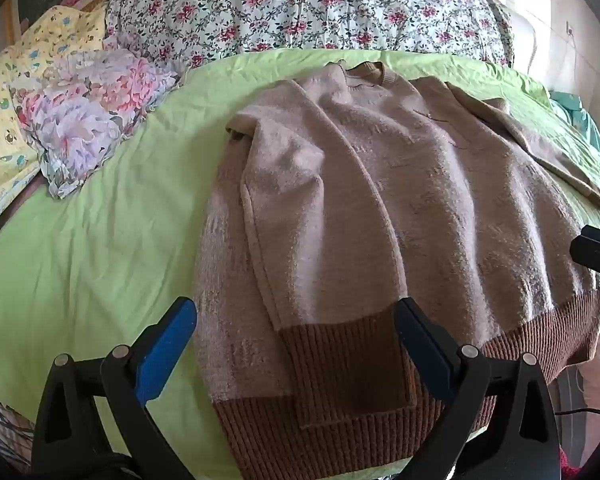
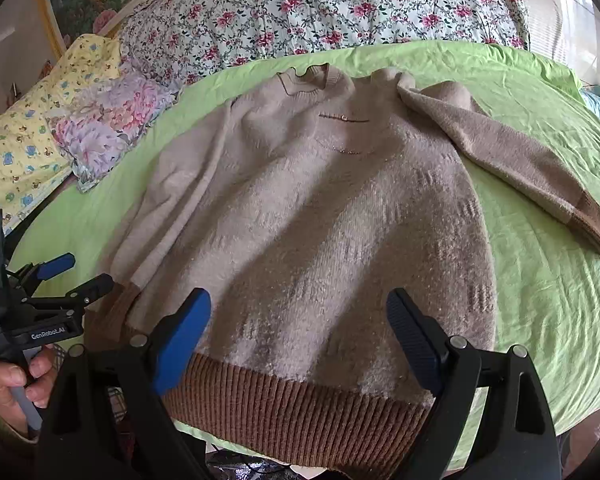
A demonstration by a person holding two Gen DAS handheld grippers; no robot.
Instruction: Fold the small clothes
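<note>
A fuzzy beige sweater [image 1: 380, 208] with brown ribbed hem and cuffs lies flat on a green sheet [image 1: 80, 260], also seen in the right wrist view [image 2: 300, 220]. Its left sleeve is folded across the body, with the brown cuff [image 1: 340, 360] near the hem. Its right sleeve [image 2: 520, 168] stretches out on the sheet. My left gripper [image 1: 296, 320] is open, above the folded cuff, holding nothing; it also shows in the right wrist view [image 2: 74, 268]. My right gripper [image 2: 300, 312] is open over the hem [image 2: 300, 408], holding nothing. Part of it shows in the left wrist view [image 1: 596, 248].
A floral quilt [image 1: 300, 4] is piled at the back of the bed. A pastel flowered pillow [image 1: 84, 112] and a yellow patterned pillow [image 1: 12, 92] lie at the left. The green sheet's near edge [image 2: 500, 432] runs just under the hem.
</note>
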